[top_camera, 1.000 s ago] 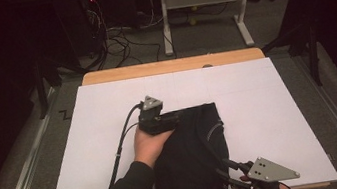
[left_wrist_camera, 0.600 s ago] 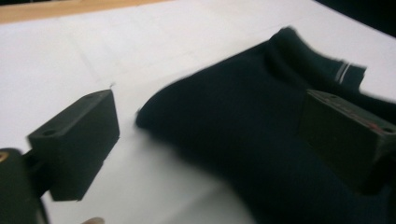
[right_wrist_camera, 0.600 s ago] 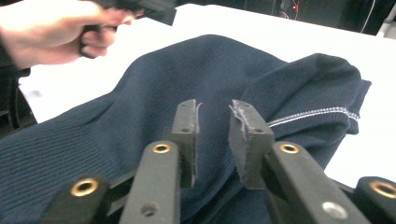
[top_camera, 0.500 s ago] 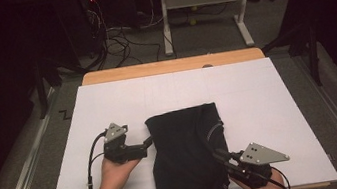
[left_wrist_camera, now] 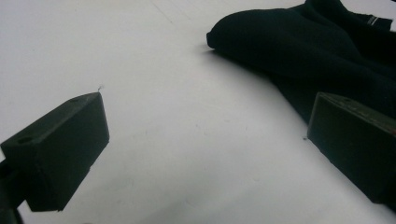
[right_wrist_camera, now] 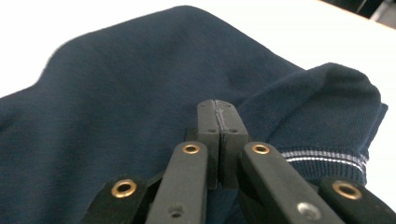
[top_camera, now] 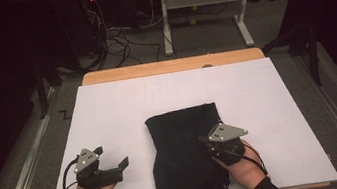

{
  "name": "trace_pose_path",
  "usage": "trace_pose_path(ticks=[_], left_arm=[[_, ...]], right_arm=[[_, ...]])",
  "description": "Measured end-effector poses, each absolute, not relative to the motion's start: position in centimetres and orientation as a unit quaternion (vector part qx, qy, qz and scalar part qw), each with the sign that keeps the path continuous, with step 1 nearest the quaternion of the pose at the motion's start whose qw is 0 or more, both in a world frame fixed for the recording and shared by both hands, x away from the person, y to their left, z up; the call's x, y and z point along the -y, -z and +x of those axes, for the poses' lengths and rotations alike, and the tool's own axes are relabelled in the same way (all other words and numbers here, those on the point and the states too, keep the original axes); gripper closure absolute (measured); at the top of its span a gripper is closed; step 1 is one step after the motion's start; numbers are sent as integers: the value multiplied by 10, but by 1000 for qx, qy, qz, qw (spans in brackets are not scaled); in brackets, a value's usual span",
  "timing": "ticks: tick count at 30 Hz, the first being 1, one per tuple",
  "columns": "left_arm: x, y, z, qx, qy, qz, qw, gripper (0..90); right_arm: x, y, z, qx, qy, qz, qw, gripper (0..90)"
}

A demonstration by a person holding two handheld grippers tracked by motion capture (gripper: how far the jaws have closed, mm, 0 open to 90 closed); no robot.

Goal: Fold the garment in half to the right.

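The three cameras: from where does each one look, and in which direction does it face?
High view: sits above the person's side, faces forward and down on the white table; both hands, left tongs and right tongs show.
Left gripper view: rides the left tongs, looks low across the table between open jaws.
Right gripper view: rides the right tongs, jaws shut, looks onto the cloth.
All three share the dark garment.

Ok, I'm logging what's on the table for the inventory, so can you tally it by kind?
Dark navy garment: 1
White sheet covering the table: 1
Hand-held grippers: 2, the left gripper and the right gripper
Total: 4
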State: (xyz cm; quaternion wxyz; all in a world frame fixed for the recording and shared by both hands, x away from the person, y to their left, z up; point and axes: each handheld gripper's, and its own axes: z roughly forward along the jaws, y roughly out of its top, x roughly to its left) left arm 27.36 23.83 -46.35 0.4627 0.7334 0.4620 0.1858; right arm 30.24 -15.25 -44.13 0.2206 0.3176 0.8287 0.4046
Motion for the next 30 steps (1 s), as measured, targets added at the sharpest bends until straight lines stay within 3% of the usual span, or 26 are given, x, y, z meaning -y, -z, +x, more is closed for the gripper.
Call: trace_pose_path(ticks=[9,19,30], left_arm=[[-236,460,270,-458,-196,733,462,0],[-237,463,273,-459,-190,733,464,0],[-239,462,273,-458,-189,731,470,0]], right_arm=[[176,444,296,-824,-402,325,230,900],[154,449,287,-852,-377,288,222,900],[208,449,290,-816,-380,360,243,900]])
